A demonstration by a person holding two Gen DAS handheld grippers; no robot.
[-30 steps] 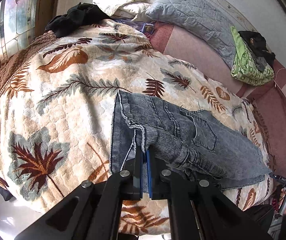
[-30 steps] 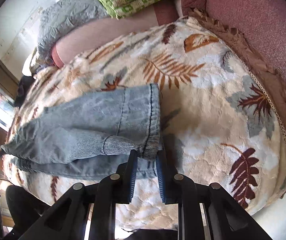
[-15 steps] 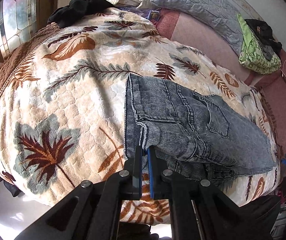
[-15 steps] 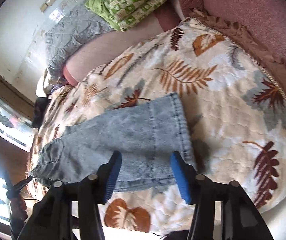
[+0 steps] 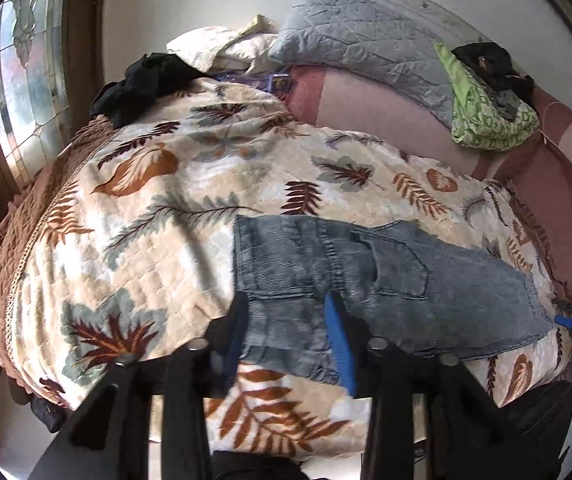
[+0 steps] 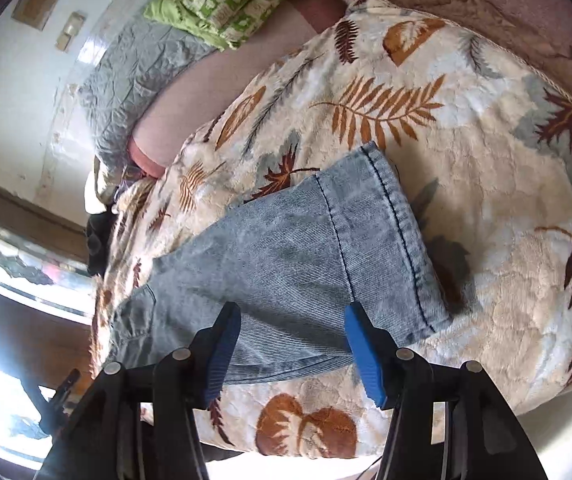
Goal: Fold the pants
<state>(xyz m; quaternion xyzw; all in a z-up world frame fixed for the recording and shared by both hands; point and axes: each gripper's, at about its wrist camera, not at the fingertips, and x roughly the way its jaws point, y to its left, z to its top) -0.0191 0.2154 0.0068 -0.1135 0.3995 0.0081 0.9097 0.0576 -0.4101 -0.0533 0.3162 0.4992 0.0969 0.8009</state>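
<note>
Grey-blue denim pants (image 5: 366, 276) lie flat on a leaf-patterned blanket (image 5: 166, 208), legs folded one over the other. Their waistband and back pocket show in the left wrist view, the leg hems (image 6: 402, 236) in the right wrist view. My left gripper (image 5: 286, 312) hovers above the waist end; its jaws are opening and the cloth lies below them, not pinched. My right gripper (image 6: 292, 320) stands open over the hem end of the pants (image 6: 286, 264), holding nothing. The right gripper's blue tip (image 5: 564, 321) shows at the left wrist view's right edge.
A grey quilted pillow (image 5: 358, 40), a green patterned bundle (image 5: 486, 124) with dark cloth on it, and black clothing (image 5: 146, 80) lie at the bed's far side. A stained-glass window (image 5: 26, 72) is on the left. The blanket's near edge (image 6: 326, 440) drops off below the grippers.
Both grippers let go of the denim edges they held and opened, the right first, then the left. The left gripper rose and the pants now lie flat on the blanket.
</note>
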